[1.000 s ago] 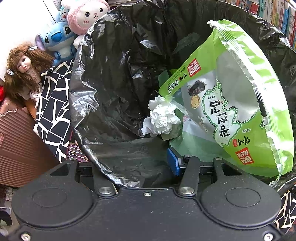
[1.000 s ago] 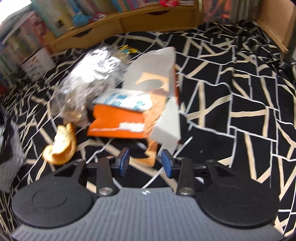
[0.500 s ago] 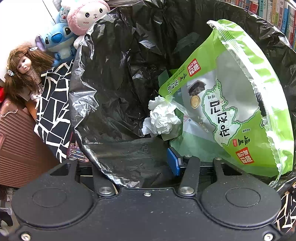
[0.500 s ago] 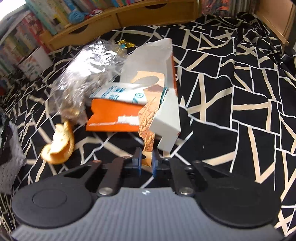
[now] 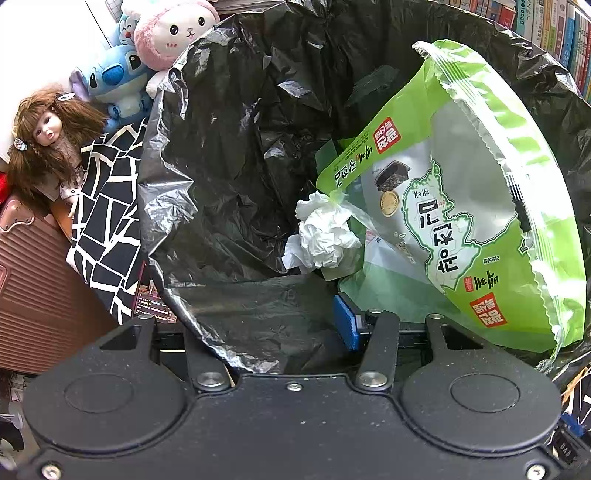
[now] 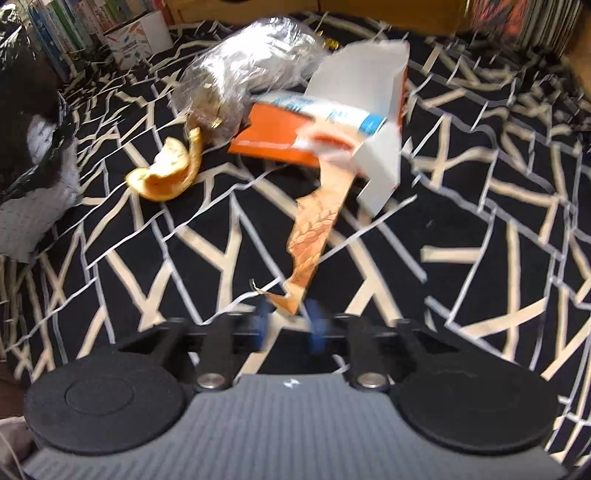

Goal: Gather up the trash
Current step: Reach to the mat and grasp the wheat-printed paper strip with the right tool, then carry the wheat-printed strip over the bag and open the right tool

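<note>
My left gripper [image 5: 291, 326] is shut on the near rim of the black trash bag [image 5: 229, 206]; one blue pad [image 5: 345, 325] shows inside, and the other finger is hidden behind the plastic. In the bag lie a green seaweed snack packet [image 5: 461, 206] and a crumpled white tissue [image 5: 325, 232]. My right gripper [image 6: 287, 326] hovers over the patterned cloth with its jaws opening. The tip of the torn flap [image 6: 317, 229] of an orange and white carton [image 6: 332, 125] sits loosely between the pads. An orange peel [image 6: 168, 171] and a crinkled clear wrapper [image 6: 240, 74] lie beside the carton.
A black cloth with cream lines [image 6: 480, 221] covers the surface under the trash. The bag's edge [image 6: 33, 92] shows at the left of the right wrist view. A doll [image 5: 48, 140], plush toys [image 5: 166, 33] and a brown suitcase [image 5: 33, 288] stand left of the bag. Books [image 5: 554, 29] line the back.
My right gripper closed on the carton's torn flap half a second ago and now stands apart again, shifted back and rolled. The left gripper and bag are unchanged.
</note>
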Demonstrator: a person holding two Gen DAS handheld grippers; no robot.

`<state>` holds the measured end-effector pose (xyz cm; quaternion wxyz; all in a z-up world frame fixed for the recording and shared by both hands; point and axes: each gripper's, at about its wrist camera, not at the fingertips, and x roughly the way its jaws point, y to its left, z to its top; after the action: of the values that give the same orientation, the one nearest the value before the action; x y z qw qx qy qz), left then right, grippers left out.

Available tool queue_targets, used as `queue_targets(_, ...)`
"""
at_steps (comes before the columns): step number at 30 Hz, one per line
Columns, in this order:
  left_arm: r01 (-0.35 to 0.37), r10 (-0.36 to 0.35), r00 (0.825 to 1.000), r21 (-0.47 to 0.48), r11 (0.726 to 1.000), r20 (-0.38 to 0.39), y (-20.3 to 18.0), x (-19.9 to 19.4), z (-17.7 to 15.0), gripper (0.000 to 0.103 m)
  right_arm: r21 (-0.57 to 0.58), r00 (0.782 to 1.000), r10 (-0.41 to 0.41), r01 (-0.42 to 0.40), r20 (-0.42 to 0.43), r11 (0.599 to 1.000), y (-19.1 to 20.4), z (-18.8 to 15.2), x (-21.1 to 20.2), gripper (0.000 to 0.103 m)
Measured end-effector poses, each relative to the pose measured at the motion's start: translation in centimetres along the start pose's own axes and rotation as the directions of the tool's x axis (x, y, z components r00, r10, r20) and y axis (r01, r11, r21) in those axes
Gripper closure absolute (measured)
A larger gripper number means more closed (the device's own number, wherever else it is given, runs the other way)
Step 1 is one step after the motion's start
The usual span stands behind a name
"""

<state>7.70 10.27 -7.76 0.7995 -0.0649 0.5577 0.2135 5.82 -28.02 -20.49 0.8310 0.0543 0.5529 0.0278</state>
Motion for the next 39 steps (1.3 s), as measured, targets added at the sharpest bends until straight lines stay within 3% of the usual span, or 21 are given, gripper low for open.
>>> queue_targets(1,0.0,0.0,1.0,0.0,1.0,0.0,0.0,0.0,0.0,0.055,0.008,0.999,-0.018,0.018,0.026,1.0,0.1,0.2,-0.2,0.036)
queue_targets(4,0.0,0.0,1.0,-0.001,1.0,0.0,0.0,0.0,0.0,0.055,0.043,0.995,-0.049,0.046,0.085,0.998,0.0,1.0,-0.3,0.031)
queue_targets(8,0.0,0.0,1.0,0.001,1.0,0.0,0.0,0.0,0.0,0.055,0.117,0.988,-0.101,0.087,0.118,0.989,-0.7,2.3,0.9,0.028)
queue_targets(11,-0.001,0.001,1.0,0.001,1.0,0.001,0.0,0.0,0.0,0.055,0.241,0.989,-0.1,0.071,0.109,0.968,-2.1,3.1,2.1,0.028)
queue_targets(12,-0.001,0.001,1.0,0.0,1.0,0.001,0.0,0.0,0.0,0.055,0.276,0.99,-0.096,0.065,0.101,0.959,-2.5,3.3,2.4,0.031)
queue_targets(16,-0.001,0.001,1.0,0.0,1.0,0.002,0.0,0.0,0.1,0.055,0.27,0.992,-0.101,0.077,0.079,0.96,-2.3,3.5,3.1,0.07)
queue_targets(27,-0.001,0.001,1.0,-0.001,1.0,0.003,0.0,0.0,0.0,0.055,0.165,0.987,0.052,-0.077,0.151,0.983,0.5,3.2,-1.1,0.071)
queue_targets(33,0.0,0.0,1.0,0.004,1.0,0.003,-0.1,-0.1,0.1,0.054,0.079,0.95,0.163,-0.19,0.267,0.979,3.2,5.8,-5.4,0.071)
queue_targets(36,0.004,-0.004,1.0,0.002,1.0,0.003,0.0,-0.1,0.0,0.054,0.032,0.916,0.226,-0.25,0.331,0.968,4.8,7.8,-7.6,0.071)
queue_targets(39,0.004,-0.004,1.0,0.0,1.0,0.003,-0.1,-0.1,0.0,0.054,-0.04,0.869,0.303,-0.312,0.391,0.949,6.9,10.2,-10.3,0.071)
